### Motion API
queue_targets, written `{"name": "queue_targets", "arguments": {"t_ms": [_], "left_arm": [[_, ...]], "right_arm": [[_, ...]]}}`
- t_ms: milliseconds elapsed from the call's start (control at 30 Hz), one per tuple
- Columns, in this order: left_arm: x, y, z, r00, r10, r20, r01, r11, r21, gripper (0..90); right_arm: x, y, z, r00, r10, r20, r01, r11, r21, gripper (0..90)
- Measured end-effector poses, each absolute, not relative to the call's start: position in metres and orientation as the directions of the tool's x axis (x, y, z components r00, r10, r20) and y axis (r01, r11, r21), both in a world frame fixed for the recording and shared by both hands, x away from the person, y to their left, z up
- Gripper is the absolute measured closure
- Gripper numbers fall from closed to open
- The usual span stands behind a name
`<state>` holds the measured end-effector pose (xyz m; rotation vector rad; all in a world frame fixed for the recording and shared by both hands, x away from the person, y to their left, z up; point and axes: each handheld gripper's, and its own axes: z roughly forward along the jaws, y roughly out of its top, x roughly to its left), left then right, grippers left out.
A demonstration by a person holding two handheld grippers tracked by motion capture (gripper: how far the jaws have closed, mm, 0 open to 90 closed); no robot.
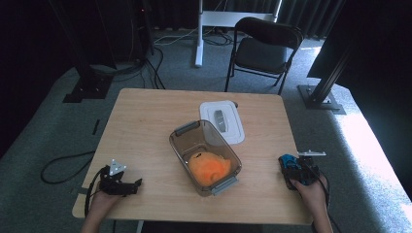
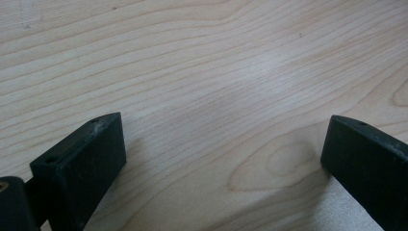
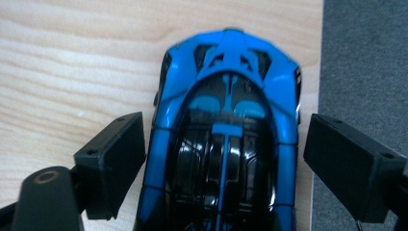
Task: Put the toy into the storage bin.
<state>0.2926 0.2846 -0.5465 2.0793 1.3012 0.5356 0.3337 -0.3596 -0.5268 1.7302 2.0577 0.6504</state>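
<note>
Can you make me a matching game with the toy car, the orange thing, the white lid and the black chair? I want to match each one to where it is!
Things:
1. blue toy car
2. orange soft thing
3. white lid
4. black chair

Places:
A. on the floor beyond the table's far edge
B. inside the clear bin
C. between the open jaws of the right gripper, near the table's right edge
D. flat on the table, just behind the bin

Pairs: 1-C, 2-B, 3-D, 4-A
</note>
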Motion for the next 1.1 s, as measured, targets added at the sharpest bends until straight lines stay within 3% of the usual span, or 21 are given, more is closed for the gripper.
{"name": "queue_targets", "arguments": {"t_ms": [333,1100], "left_arm": [[0.2926,0.2846,-0.5465,0.432,0.902,0.014,0.65,-0.322,0.688,2.2],[0.2926,0.2846,-0.5465,0.432,0.902,0.014,0.65,-0.322,0.688,2.2]], "right_arm": [[0.3313,-0.3579,-0.5326,-0.186,0.983,0.011,0.808,0.146,0.571,23.0],[0.336,-0.3572,-0.5299,-0.187,0.982,0.012,0.82,0.149,0.553,24.9]]}}
